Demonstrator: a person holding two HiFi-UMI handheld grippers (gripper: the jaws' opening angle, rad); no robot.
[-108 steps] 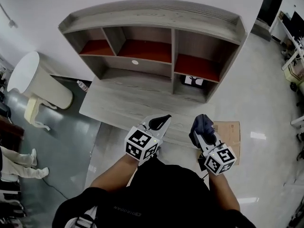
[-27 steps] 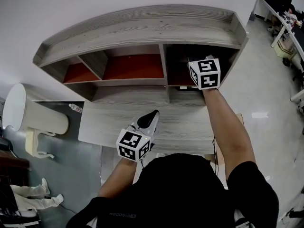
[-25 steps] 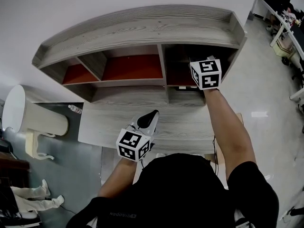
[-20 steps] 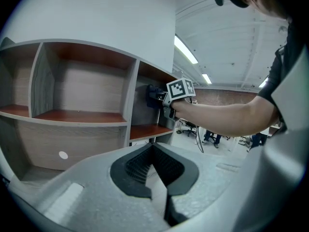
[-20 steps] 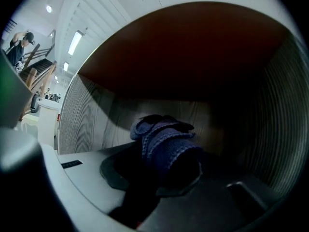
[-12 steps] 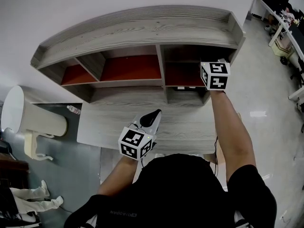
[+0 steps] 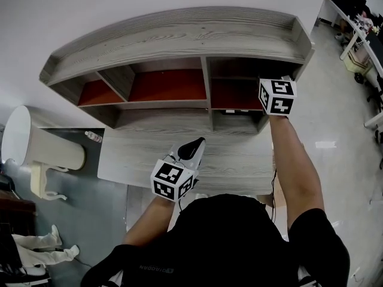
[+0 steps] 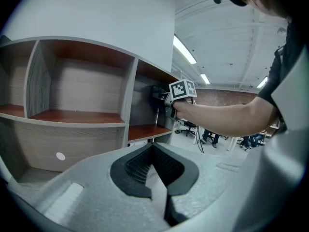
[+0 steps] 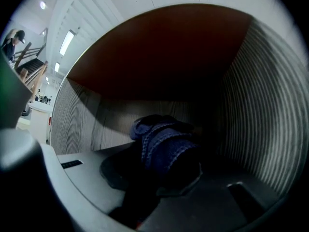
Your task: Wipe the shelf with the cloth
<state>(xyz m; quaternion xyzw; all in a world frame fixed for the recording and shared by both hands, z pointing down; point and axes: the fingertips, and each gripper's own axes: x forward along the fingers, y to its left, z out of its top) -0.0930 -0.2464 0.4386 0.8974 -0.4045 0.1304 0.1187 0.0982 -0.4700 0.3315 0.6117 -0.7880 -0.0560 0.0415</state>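
Note:
The grey wood shelf unit (image 7: 179, 34) stands on a desk (image 7: 149, 154), with red-brown boards in its compartments. My right gripper (image 9: 157, 180) is inside the upper right compartment (image 7: 230, 94), close to its right wall, shut on a dark blue cloth (image 9: 161, 141). In the head view only its marker cube (image 7: 276, 96) shows; the jaws and cloth are hidden behind it. The left gripper view shows the same cube (image 8: 182, 89) at that compartment's mouth. My left gripper (image 7: 192, 147) hovers over the desk's front part, shut and holding nothing, its pads (image 8: 140, 170) meeting.
A white round-topped piece of furniture (image 7: 36, 145) stands left of the desk, with a small bottle (image 7: 93, 137) on the floor beside it. A person's legs (image 7: 36, 247) show at bottom left. Office desks (image 7: 365, 28) stand far right.
My right gripper has slid with the cloth from the middle of the right compartment to its right wall. The left gripper has stayed almost where it was.

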